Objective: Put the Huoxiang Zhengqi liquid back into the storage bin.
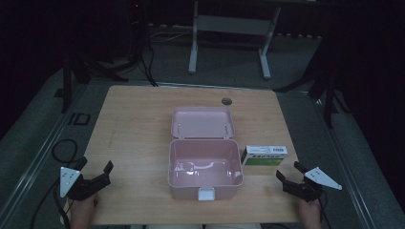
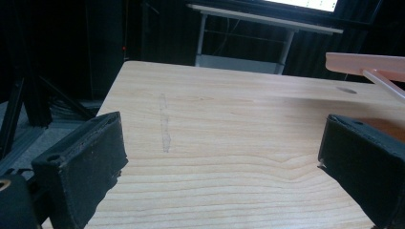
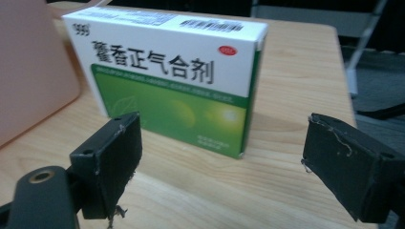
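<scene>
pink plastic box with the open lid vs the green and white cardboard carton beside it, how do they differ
The pink plastic box is the larger, open and empty, its lid tipped back; the green and white cardboard carton is smaller, closed and printed. The box is plain pink; the carton carries text and a barcode. Both rest on the wooden table.

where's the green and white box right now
In the high view the green and white box stands on the table right of the open pink case, just ahead of the right gripper.
</scene>
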